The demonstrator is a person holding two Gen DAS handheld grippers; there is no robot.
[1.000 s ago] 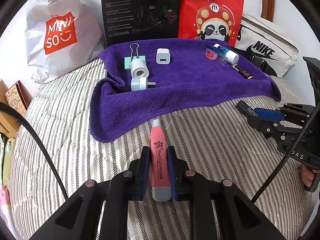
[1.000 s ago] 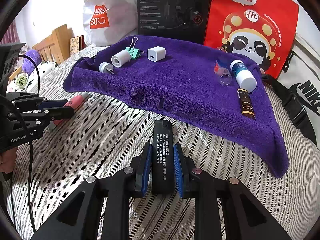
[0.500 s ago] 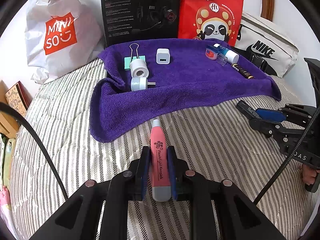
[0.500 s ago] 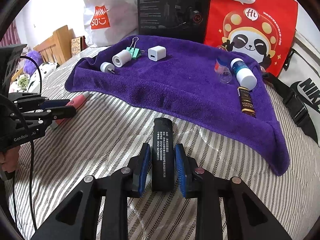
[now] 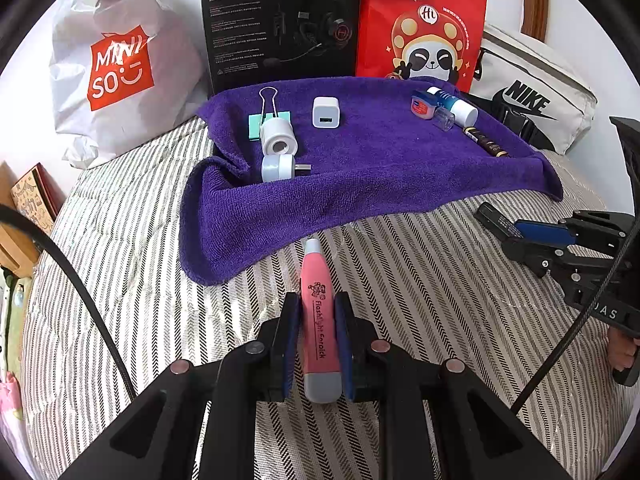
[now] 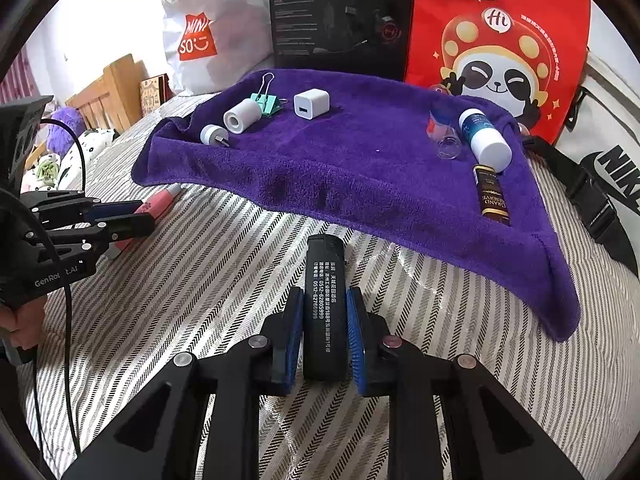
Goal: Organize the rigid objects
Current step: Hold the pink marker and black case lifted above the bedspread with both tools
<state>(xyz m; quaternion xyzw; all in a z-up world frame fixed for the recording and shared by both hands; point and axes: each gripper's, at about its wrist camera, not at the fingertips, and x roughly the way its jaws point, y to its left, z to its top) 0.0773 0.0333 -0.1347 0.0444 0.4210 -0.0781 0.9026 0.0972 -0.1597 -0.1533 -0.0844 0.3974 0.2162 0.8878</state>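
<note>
My left gripper is shut on a pink flashlight earpick, which lies on the striped bed cover just in front of the purple towel. My right gripper holds a black lighter with white print. Its jaws are closing and both blue pads touch the lighter's sides. On the towel's left part lie a green binder clip, a white roll, a plug adapter and a white USB charger. A small jar, a blue bottle and a dark tube lie at its right.
Behind the towel stand a white Miniso bag, a black headset box and a red panda bag. A white Nike bag lies at the right. A wooden headboard and plush toys are on the left.
The right jaws stood slightly wider around the lighter half a second ago and have drawn back in on it. The left gripper and the earpick have not moved.
</note>
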